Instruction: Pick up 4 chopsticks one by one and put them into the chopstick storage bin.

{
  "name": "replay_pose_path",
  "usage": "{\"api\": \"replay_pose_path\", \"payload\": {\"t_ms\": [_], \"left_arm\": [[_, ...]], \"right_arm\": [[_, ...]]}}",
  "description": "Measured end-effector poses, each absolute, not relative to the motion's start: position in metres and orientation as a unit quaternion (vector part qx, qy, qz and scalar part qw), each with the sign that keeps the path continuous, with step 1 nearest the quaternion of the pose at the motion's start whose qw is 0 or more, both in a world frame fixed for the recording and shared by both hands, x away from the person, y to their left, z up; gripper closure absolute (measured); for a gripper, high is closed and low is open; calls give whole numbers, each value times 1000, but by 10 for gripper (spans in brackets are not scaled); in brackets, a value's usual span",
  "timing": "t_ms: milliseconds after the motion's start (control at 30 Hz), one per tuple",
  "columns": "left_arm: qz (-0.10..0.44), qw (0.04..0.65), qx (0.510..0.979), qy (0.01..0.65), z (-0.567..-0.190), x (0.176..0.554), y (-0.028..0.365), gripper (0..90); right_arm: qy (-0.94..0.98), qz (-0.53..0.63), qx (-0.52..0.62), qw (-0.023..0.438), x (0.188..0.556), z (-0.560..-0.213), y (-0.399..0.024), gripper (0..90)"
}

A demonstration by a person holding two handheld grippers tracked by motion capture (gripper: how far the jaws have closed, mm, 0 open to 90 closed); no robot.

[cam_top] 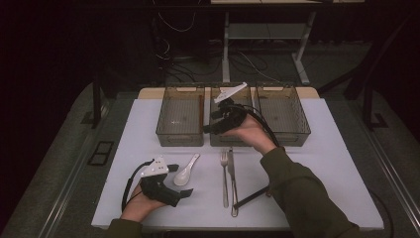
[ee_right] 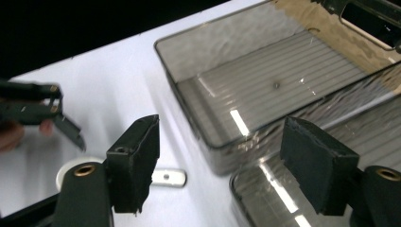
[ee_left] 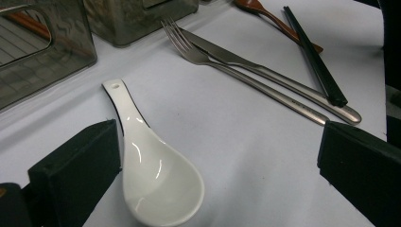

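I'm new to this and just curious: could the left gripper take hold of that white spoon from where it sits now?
Probably yes. The left gripper has its jaws open, and the white spoon lies flat on the table right before them, its bowl nearest. Nothing lies across it; the fork and knife lie apart.

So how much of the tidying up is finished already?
Not much, it seems. A brown stick-like piece already lies in the left bin. The right gripper hovers open and empty over the middle bin. The left gripper sits open around the white spoon, not squeezing it. The fork, knife and black chopstick wait on the table.
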State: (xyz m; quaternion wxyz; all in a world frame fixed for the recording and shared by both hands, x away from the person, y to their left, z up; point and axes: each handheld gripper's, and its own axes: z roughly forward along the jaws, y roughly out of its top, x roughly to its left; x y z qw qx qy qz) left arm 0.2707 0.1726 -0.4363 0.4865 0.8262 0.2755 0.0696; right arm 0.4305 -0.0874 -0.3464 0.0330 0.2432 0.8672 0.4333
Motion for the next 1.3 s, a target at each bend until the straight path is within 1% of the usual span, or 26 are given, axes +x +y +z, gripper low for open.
{"api": "replay_pose_path", "payload": {"t_ms": [233, 633, 1033, 1133, 1300], "left_arm": [[70, 485, 827, 277, -436, 271, 173, 0], [73, 487, 826, 276, -436, 270, 171, 0], [72, 485, 826, 277, -436, 270, 170, 0], [72, 485, 827, 276, -436, 270, 170, 0], [72, 485, 827, 275, -435, 270, 170, 0]], "right_arm": [[868, 438, 233, 35, 415, -349, -111, 279], [856, 465, 223, 35, 384, -354, -167, 277], [861, 458, 218, 21, 351, -378, -216, 287], [868, 445, 220, 24, 345, -385, -223, 288], [873, 439, 214, 12, 335, -393, -231, 298]]}}
